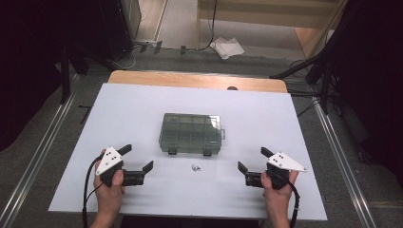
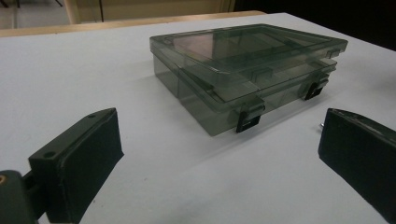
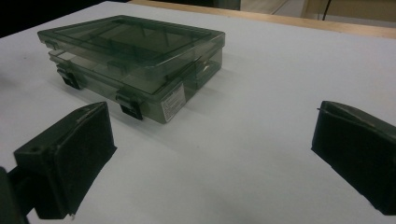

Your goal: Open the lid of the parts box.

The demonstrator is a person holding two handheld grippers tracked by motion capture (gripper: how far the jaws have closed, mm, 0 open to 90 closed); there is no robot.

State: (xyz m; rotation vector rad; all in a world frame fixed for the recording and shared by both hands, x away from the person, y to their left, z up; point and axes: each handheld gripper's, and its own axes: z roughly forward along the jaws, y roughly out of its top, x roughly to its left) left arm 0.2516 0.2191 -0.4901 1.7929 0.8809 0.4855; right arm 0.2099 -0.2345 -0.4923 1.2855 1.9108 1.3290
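Smoky clear plastic organiser box (image 1: 191, 133) sits shut in the middle of the white tabletop (image 1: 123, 109), its long axis running left to right across the person's front. Its two dark latches (image 1: 172, 151) are on the near long edge, facing the person, and both look fastened; a small carry tab juts from the box's right end. Inside, dividers show through the lid, but whether the compartments hold anything is too dim to tell.

Just in front of the box, nearer the person, a tiny cluster of metal bits (image 1: 195, 167) lies on the bare sheet, roughly midway between the two hands.

Left claw (image 1: 139, 161) rests low on the tabletop to the near left of the box, jaws spread wide and holding nothing; from its own camera the box (image 2: 243, 74) lies ahead and to the right. Right claw (image 1: 251, 162) mirrors it at the near right, also wide and empty, the box (image 3: 135, 60) ahead and to its left. Both stand about equally far from the latched edge, so each hand has one latch on its own side.
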